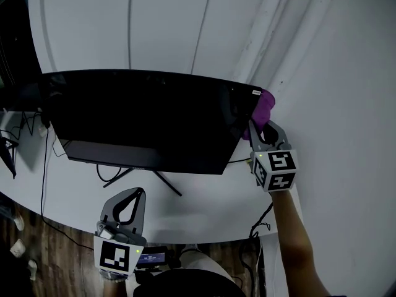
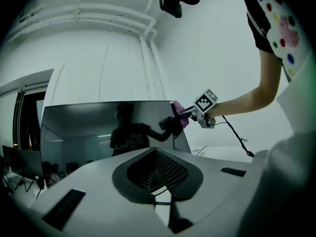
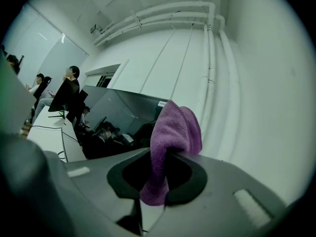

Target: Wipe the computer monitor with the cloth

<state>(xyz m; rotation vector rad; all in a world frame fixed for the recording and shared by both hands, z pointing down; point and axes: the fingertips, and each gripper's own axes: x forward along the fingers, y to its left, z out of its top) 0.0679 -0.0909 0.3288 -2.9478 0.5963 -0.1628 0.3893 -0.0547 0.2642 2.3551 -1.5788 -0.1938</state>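
Right gripper (image 1: 258,130): jaws pinching purple cloth (image 1: 266,107), a folded wad standing out past the tips. Cloth lies against the upper right corner of the computer monitor (image 1: 142,122), whose screen is dark. Monitor stands on white desk (image 1: 210,209). Left gripper (image 1: 137,193): jaws pressed together, nothing between them, over the desk's front edge, apart from the screen.

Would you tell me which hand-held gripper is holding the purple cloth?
The right hand-held gripper, at the monitor's corner, clamps the cloth; the left hand-held gripper is shut and empty.
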